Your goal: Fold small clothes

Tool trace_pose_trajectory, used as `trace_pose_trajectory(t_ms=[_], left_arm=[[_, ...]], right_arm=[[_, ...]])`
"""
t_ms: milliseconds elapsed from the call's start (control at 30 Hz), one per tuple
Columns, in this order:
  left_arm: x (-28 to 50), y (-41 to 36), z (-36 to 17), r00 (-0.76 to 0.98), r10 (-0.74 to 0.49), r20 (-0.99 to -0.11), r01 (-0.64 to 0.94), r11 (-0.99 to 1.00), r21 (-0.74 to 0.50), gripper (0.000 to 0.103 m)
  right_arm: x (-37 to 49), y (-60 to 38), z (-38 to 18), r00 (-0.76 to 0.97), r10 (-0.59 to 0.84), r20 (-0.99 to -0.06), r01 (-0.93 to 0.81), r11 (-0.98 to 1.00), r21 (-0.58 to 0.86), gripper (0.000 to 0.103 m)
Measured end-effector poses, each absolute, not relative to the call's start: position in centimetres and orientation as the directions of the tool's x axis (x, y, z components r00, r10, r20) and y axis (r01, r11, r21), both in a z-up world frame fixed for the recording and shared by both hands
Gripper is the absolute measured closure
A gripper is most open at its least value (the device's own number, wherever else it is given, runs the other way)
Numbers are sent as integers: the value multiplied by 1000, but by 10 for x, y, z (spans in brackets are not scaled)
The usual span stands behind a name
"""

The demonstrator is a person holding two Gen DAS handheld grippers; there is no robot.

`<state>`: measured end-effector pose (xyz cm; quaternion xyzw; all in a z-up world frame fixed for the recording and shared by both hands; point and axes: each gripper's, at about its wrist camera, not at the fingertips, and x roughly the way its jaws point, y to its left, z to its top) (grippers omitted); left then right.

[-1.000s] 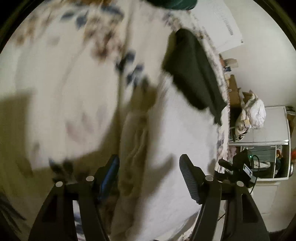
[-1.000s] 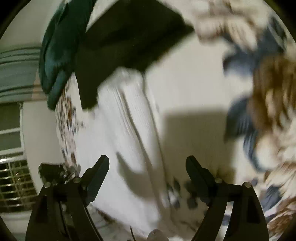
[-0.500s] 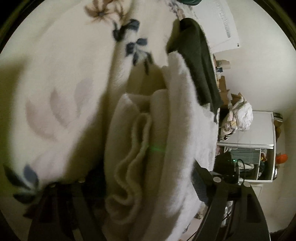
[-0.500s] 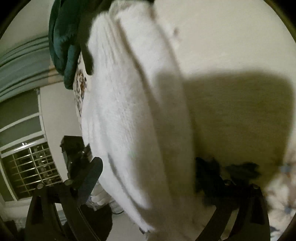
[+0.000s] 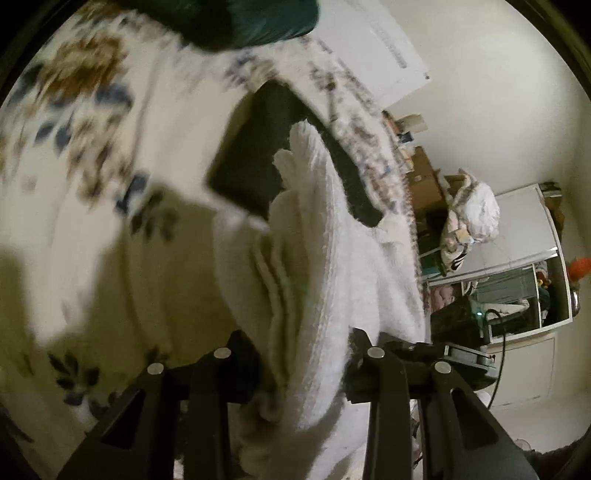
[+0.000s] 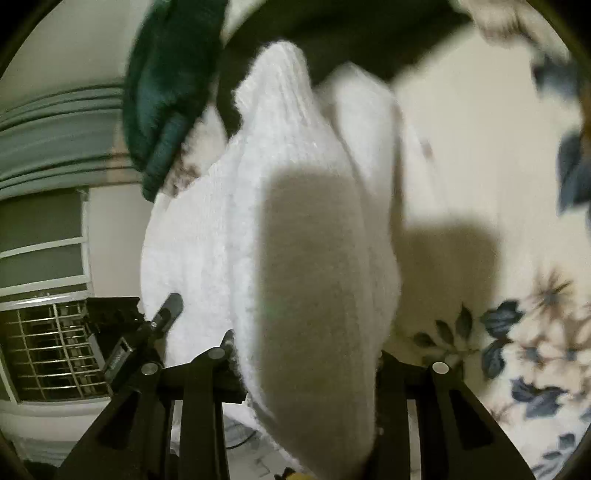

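A white fluffy knit garment [image 5: 325, 266] is bunched in folds and lifted off the floral bedspread [image 5: 92, 155]. My left gripper [image 5: 303, 365] is shut on one end of it; its jaws are mostly buried in the fabric. In the right wrist view my right gripper [image 6: 306, 354] is shut on the other end of the same white garment [image 6: 288, 221], which hangs in front of the camera. A folded black garment [image 5: 255, 162] lies on the bed just behind it, also in the right wrist view [image 6: 332, 33].
A dark green garment [image 6: 166, 81] lies at the bed's far edge, also in the left wrist view [image 5: 236, 18]. Past the bed edge stand a white cabinet with a bundle on top [image 5: 517, 236], cardboard boxes [image 5: 424, 173] and a barred window [image 6: 48, 347].
Both grippers were open over the white garment a second ago. They have closed on its two ends and raised it off the bedspread.
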<state>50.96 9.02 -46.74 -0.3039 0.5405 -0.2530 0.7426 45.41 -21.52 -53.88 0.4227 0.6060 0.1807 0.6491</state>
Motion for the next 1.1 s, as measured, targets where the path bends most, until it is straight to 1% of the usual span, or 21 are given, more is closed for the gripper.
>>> trace_pose_trajectory(t_ms=[167,267,400,500,567,733,800,900,967,1033,1067,1100], left_arm=[[565,69,-424,331,-716,-615,97,674,-733,73],[611,49,-406,360,-717,-597,146,675,-723,72],[669,30,-411,374,-720,-584,180,674,-716,72],[708,16,-435,365,-718,-593,179,679,-712,72],[723,9,-455,349,-710,-612,168,689,-705,72],[740,0,-510,289,-679,-674,120,725,-678,72],[741,1,-524,281,-673,-684,108,731,-674,72],[739,4,-529,278,-677,-681,98,726,-681,71],[738,2,-526,274,-660,-700,103,743,-661,67],[736,-3,-520,276,-624,-731,114,776,-620,66],[735,-7,-515,277,-600,-750,127,797,-590,65],[733,-11,-510,282,-576,-768,139,816,-561,64]], right_arm=[[495,-246,-463,279,734,-619,202,585,785,66],[543,-260,-428,325,709,-626,167,608,776,66],[603,-292,-406,376,679,-630,148,627,764,66],[650,-296,-411,390,657,-644,156,643,750,66],[674,-302,-425,385,647,-658,171,650,740,66],[704,-309,-488,323,620,-716,220,686,693,66],[708,-309,-512,299,611,-733,238,696,677,66],[713,-310,-530,289,607,-741,247,700,670,66],[713,-310,-532,285,599,-748,238,712,661,64],[714,-308,-530,273,574,-772,222,744,631,56],[715,-306,-527,262,552,-792,216,766,606,56],[712,-303,-520,258,534,-805,207,783,586,53]])
